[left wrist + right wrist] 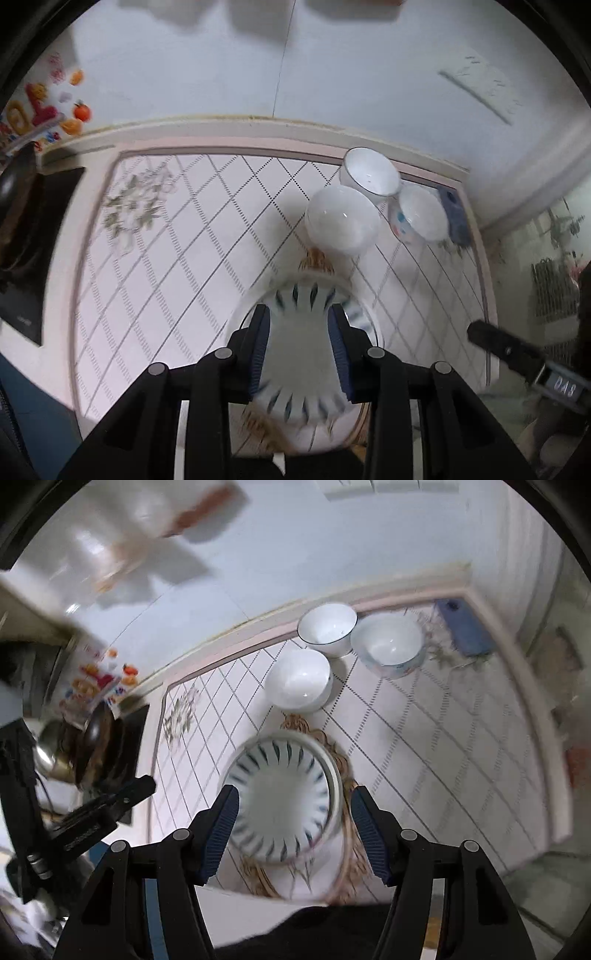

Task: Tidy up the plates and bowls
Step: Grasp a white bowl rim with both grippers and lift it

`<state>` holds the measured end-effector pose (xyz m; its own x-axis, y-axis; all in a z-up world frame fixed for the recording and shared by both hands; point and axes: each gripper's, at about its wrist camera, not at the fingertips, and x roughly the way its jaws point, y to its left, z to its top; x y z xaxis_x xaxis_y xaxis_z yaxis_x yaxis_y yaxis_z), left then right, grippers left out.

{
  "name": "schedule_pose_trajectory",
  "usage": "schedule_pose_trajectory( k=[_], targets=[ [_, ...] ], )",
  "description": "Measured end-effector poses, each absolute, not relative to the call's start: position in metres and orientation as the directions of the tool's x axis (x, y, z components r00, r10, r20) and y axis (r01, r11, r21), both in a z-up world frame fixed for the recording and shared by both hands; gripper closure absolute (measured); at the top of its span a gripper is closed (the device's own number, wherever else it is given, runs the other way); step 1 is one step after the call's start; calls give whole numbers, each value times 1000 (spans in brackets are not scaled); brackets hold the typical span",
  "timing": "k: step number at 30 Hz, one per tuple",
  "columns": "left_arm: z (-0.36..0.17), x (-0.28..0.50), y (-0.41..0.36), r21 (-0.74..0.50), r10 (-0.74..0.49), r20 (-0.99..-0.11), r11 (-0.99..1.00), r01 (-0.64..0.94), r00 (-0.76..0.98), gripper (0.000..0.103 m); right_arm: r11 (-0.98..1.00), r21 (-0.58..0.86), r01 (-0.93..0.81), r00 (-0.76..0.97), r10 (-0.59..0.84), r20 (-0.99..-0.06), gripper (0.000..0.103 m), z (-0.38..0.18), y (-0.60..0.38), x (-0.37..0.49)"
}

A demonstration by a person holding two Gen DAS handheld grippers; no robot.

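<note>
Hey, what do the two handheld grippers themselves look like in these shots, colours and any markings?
Both the left gripper and the right gripper have matte black angular plastic frames with round grey pivot pins, and two fingers faced with dark blue ribbed pads. Seen from the left wrist view, the right one carries a small plate with pale lettering.

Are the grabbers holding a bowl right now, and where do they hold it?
No. Both hover over the striped bowl. The left hand-held gripper and the right hand-held gripper have open fingers with nothing pinched, though the pictures are blurry.
</note>
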<state>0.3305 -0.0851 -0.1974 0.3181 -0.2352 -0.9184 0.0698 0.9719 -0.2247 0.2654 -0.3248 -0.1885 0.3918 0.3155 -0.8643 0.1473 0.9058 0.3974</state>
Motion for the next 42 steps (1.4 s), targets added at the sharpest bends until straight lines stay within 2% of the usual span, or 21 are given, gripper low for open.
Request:
schedule_pose_trajectory(
  k=[2, 9, 12, 15, 16, 17, 18, 19, 26, 36, 42],
  targets=[
    [-216, 359, -92, -234, -239, -929, 971, 49, 282, 73, 880, 446, 165, 354, 370, -859, 37, -213, -337, 303],
    [-300, 451, -126, -282, -283, -952, 959, 25, 119, 73, 876, 441, 195, 224, 398, -889, 38, -303, -356, 420],
    [-326, 469, -135, -281, -282, -957, 960, 22, 76, 73, 864, 458, 209, 193, 423, -885, 43, -333, -358, 451],
    [-341, 477, -137, -271, -272, -960, 962, 16, 65, 73, 861, 464, 207, 172, 435, -884, 61, -356, -355, 473],
    [-345, 478, -137, -267, -267, -962, 964, 11, 65, 74, 860, 466, 207, 164, 439, -883, 74, -362, -355, 478],
    [-346, 478, -136, -263, -263, -962, 965, 7, 72, 78, 861, 465, 206, 153, 441, -884, 84, -368, -354, 482],
    [-347, 478, -137, -263, -263, -962, 965, 9, 77, 84, 861, 466, 204, 145, 445, -884, 86, -373, -352, 486],
    [-346, 477, -138, -258, -258, -963, 966, 15, 82, 87, 856, 475, 204, 149, 453, -879, 87, -376, -351, 489],
    [-324, 461, -151, -196, -204, -969, 978, 72, 140, 87, 886, 440, 149, 159, 418, -895, 89, -372, -340, 493],
    [-261, 424, -173, -236, -268, -947, 955, 179, 178, 87, 880, 456, 134, 198, 427, -882, 88, -327, -353, 455],
    [-251, 391, -195, -267, -312, -937, 929, 256, 158, 87, 888, 432, 158, 216, 396, -892, 88, -300, -382, 404]
  ],
)
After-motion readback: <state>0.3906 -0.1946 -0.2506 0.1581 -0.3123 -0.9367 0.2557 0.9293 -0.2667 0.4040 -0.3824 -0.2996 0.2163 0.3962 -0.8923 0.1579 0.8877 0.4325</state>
